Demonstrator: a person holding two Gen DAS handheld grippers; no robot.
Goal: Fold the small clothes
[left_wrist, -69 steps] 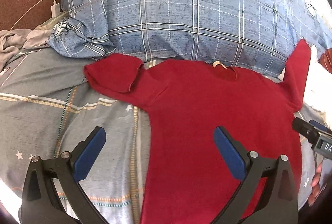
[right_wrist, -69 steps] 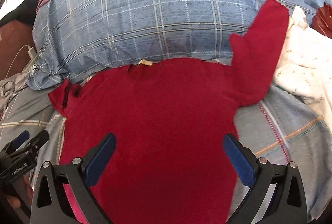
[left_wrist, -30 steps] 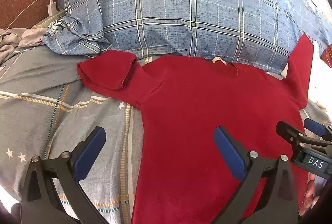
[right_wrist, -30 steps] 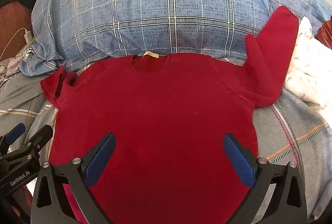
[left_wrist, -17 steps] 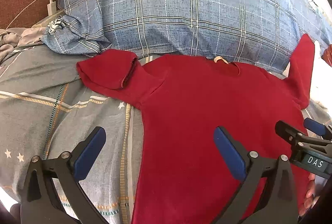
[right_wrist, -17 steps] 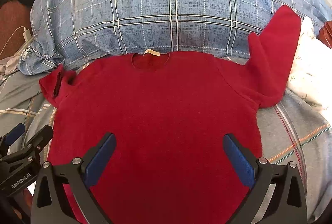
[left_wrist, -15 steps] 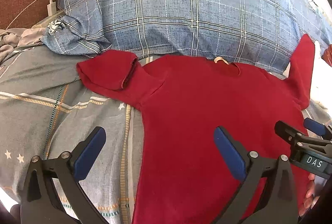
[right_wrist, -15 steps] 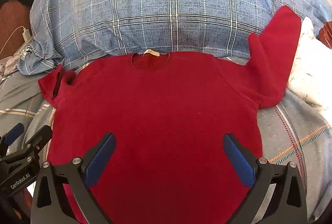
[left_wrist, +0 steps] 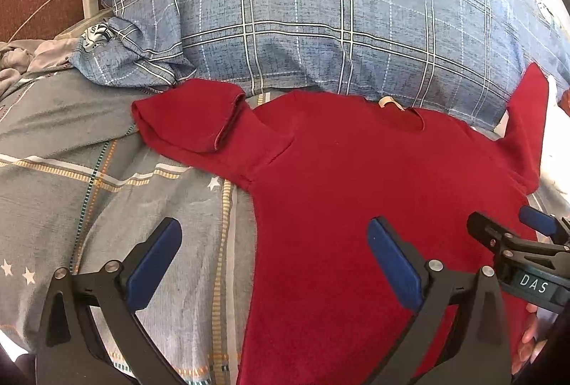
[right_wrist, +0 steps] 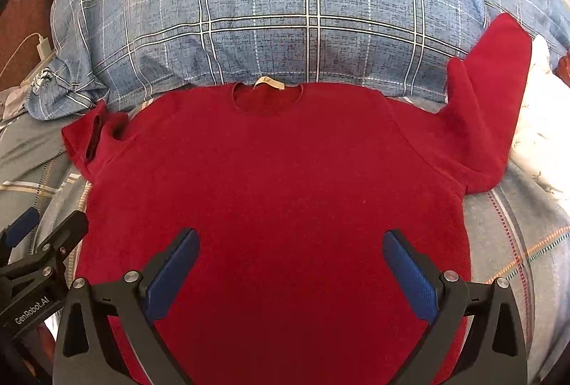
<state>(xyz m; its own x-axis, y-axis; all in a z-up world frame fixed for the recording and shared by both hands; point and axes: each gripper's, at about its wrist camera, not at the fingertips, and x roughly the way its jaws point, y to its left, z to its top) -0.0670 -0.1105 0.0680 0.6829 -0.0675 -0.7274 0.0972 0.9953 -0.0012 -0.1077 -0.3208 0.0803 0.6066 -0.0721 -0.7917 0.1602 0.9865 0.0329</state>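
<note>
Spread flat, front up, on a grey bedspread with orange and white stripes and small stars (left_wrist: pixel 107 178): a small red long-sleeved knit sweater (right_wrist: pixel 278 178), neckline with its beige label at the far edge, touching the foot of a big blue plaid pillow with a round teal emblem (right_wrist: pixel 285 0). Left sleeve doubled back on itself in a short fold at the far left (left_wrist: pixel 192 128); right sleeve bent upward at the far right, leaning against the pillow and just beside a white patterned cloth (right_wrist: pixel 541 135). No containers in view. Far left, beside the pillow corner, a white charger plug with its cable (left_wrist: pixel 89 1) and some crumpled grey fabric (left_wrist: pixel 21 64). Left gripper (left_wrist: pixel 274 260) spread wide with blue pads, holding nothing, poised over the sweater's left side seam, one finger above bedspread and one above red knit. Right gripper (right_wrist: pixel 290 269) likewise spread wide and empty, poised over the near middle of the sweater's body; contact with the knit cannot be told.
</note>
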